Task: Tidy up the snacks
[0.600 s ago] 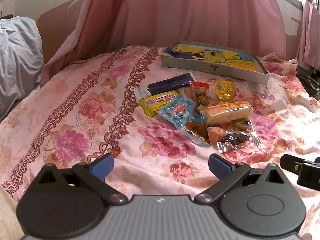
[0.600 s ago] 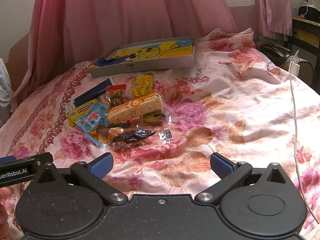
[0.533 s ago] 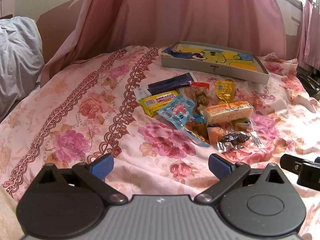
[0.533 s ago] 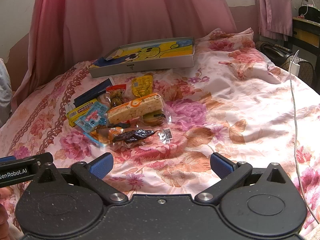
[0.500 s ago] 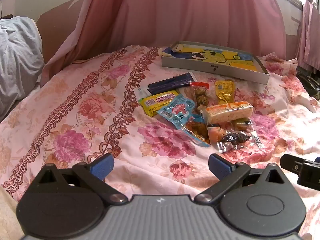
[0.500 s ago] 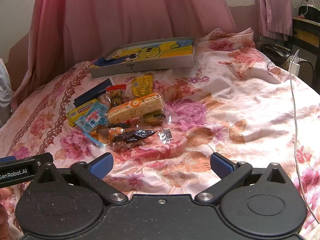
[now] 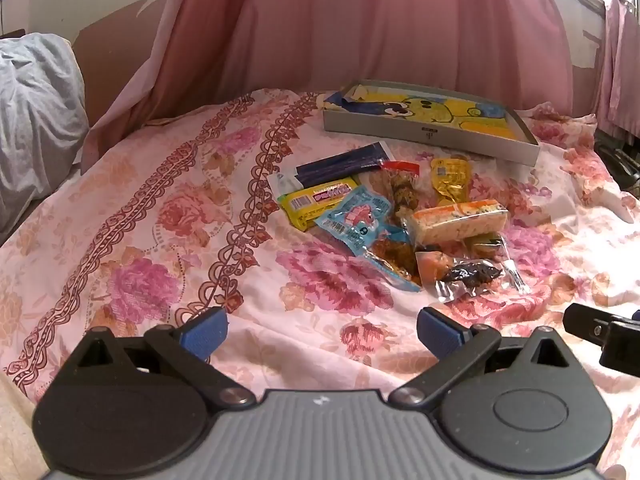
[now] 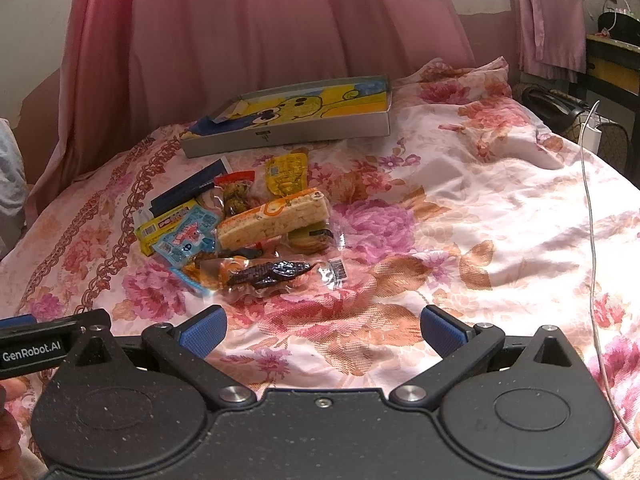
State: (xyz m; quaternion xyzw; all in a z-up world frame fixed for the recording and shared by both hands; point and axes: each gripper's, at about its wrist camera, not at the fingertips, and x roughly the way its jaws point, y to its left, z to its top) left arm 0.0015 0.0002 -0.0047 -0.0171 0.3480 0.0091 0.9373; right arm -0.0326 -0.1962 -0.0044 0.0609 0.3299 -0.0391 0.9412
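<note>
Floral pink bedspread (image 7: 168, 216): woven cloth, faint sheen, creased.
Pink curtain (image 8: 260, 28): thin cloth, matt.
Shallow grey tray with yellow cartoon lining (image 8: 288, 134): smooth matt wall, printed lining.
Clear packet of dark dried snack (image 8: 276, 272): glossy plastic film.
Yellow rectangular snack wrapper (image 7: 316, 200): shiny plastic.
Blue finger pads (image 7: 202, 334): matt, ribbed.

One shallow grey box (image 7: 430, 136) with a cartoon-printed lining, one heap of about nine wrapped snack packets (image 7: 400, 220), two open-jawed grippers, left (image 7: 320, 330) and right (image 8: 322, 330), one floral bedspread (image 7: 160, 220), one white cable (image 8: 592, 216).
</note>
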